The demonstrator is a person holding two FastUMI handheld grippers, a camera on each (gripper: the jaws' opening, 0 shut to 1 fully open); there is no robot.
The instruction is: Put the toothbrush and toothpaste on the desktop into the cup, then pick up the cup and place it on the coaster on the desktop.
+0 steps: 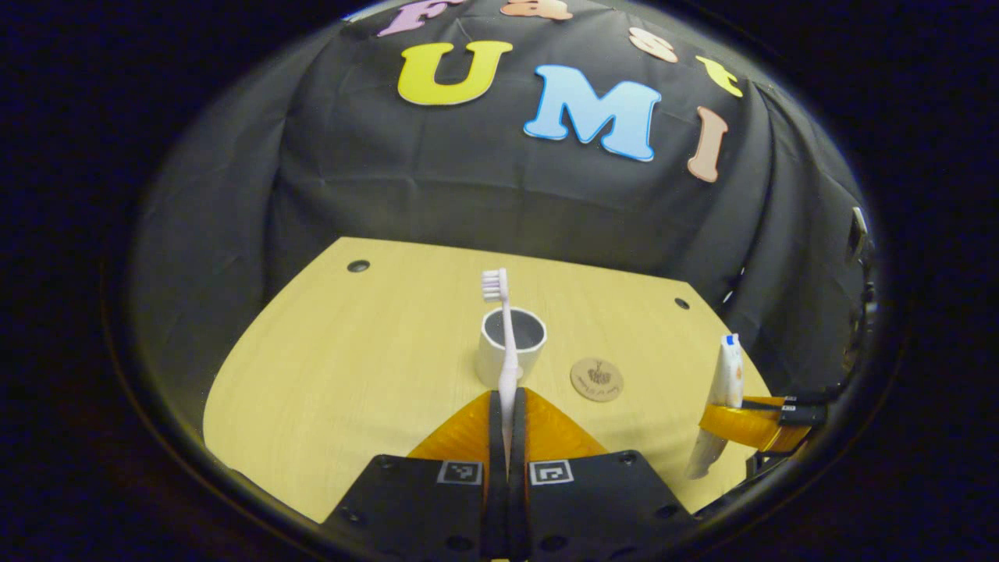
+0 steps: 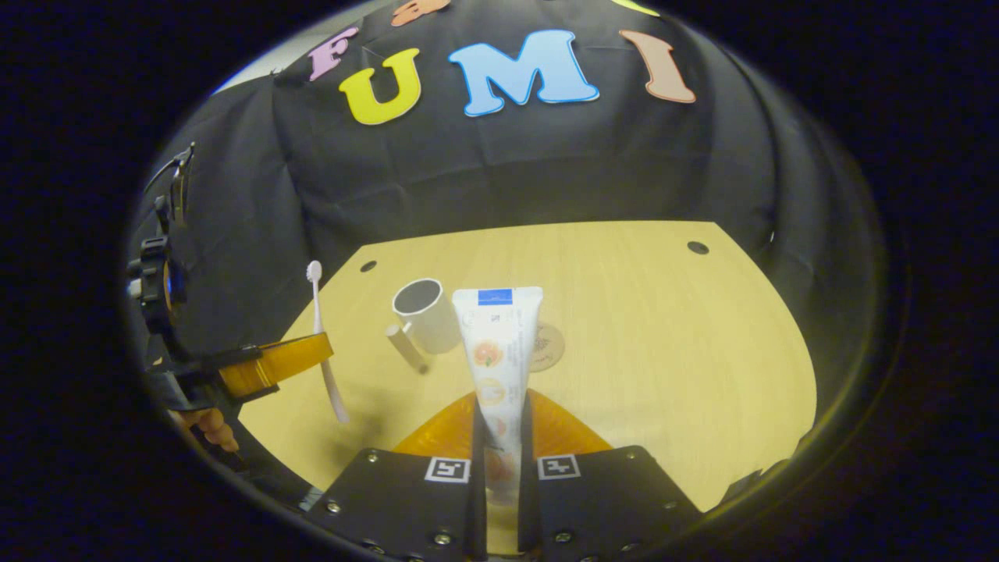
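**Left gripper view: toothbrush and toothpaste both held above the desk**

Left gripper closed on the toothbrush, both fingers pressing its handle. Brush pale pink-white, upright, bristle head on top, seen in front of the cup. Cup white, open mouth up, standing on the wooden desktop. Coaster round, tan, just right of the cup; a dark printed motif on it, too small to read.

Right gripper view: right gripper clamps the toothpaste between both fingers. Tube white, flat crimped end up with a blue band, orange fruit pictures down the front; small print unreadable. A small pale cylinder lies beside the cup's base.
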